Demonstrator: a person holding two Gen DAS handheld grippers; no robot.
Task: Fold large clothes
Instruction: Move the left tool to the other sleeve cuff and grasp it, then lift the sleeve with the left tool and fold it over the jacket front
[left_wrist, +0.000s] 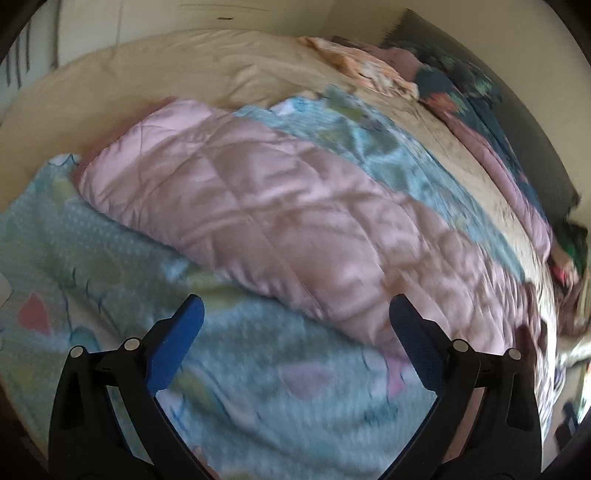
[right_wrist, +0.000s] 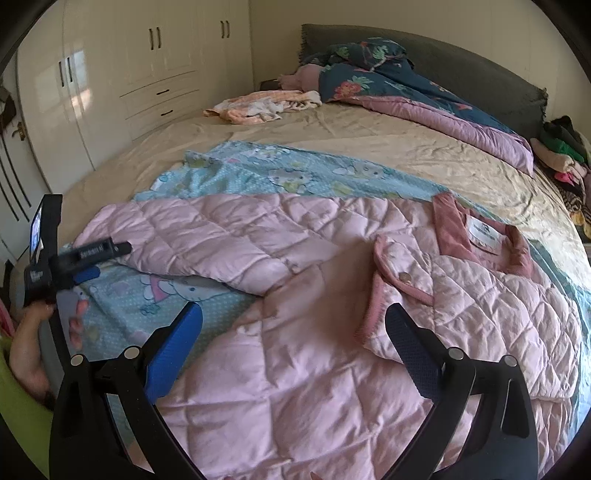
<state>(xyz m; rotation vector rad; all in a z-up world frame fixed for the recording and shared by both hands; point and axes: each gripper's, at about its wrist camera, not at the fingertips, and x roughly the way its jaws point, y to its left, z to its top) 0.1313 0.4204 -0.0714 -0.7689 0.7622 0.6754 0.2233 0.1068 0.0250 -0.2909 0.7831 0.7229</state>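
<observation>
Jacket, pink and quilted, lies spread flat on a light blue cartoon-print blanket that covers part of the beige bed. The right gripper hovers over the jacket body with its jaws wide apart and nothing between them; the collar, with a white label, lies ahead and to the right of it, and one sleeve stretches away ahead and to the left. The left gripper also has its jaws spread and empty; it is over the blanket, with the sleeve just ahead of its fingertips, not touching. In the right wrist view the left gripper appears at the far left, beyond the end of the sleeve, held by a hand. Farther ahead on the bed lie a crumpled peach cloth and a dark floral duvet against the grey headboard. White wardrobes stand to the left.
</observation>
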